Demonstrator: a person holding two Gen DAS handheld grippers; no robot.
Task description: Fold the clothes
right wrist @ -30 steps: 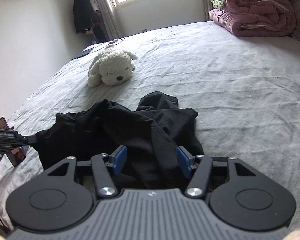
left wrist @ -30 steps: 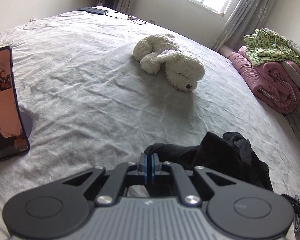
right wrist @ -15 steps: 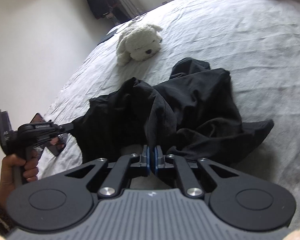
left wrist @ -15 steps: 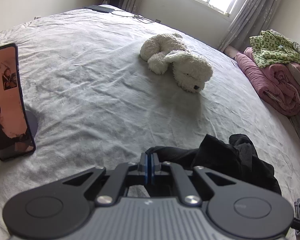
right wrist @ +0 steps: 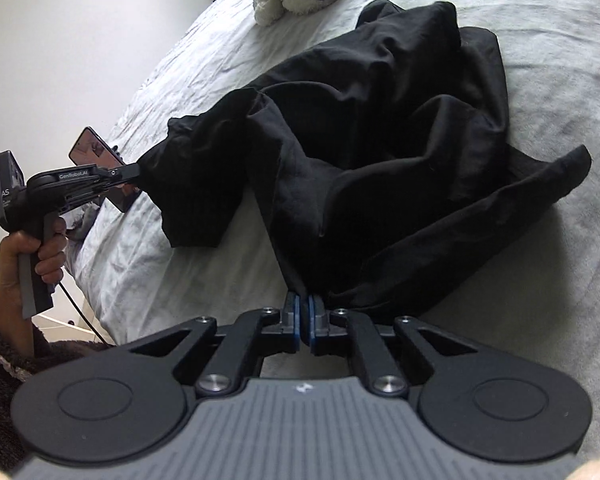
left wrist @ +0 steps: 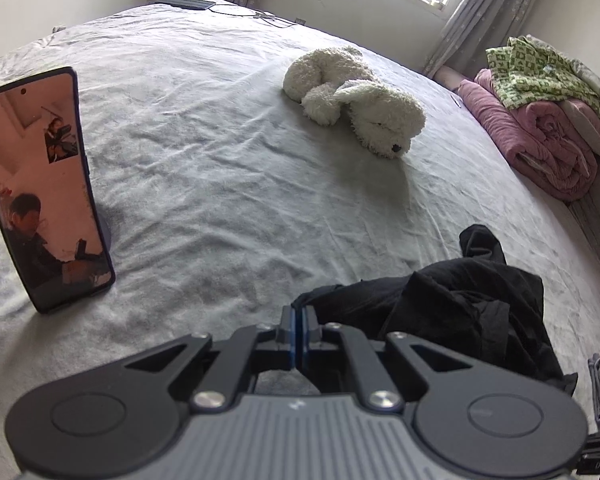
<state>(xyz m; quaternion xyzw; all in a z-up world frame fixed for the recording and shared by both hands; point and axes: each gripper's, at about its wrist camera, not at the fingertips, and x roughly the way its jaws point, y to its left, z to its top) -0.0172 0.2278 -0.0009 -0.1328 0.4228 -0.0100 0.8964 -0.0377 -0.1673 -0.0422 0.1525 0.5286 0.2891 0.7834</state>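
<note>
— Where's the left gripper (right wrist: 134, 169)?
— Left edge of the right wrist view, jaws pinched together, a hand (right wrist: 32, 250) wrapped round its grip, fuzzy sleeve (right wrist: 4, 360) below.
— And the right gripper (right wrist: 303, 314)?
— Bottom centre, blue pads (right wrist: 294, 316) clamped together.

At lower centre, the left tool (left wrist: 299, 334) pinches an edge of the crumpled black cloth garment (left wrist: 460, 304) on the grey-sheeted bed (left wrist: 220, 152); a fluffy white plush dog (left wrist: 356, 100) lies upper centre.

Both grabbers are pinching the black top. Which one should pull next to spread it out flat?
Probably the left gripper. It pinches a corner of the black top that hangs bunched above the bed, with bare sheet beside it. The right gripper can just hold its edge.
</note>
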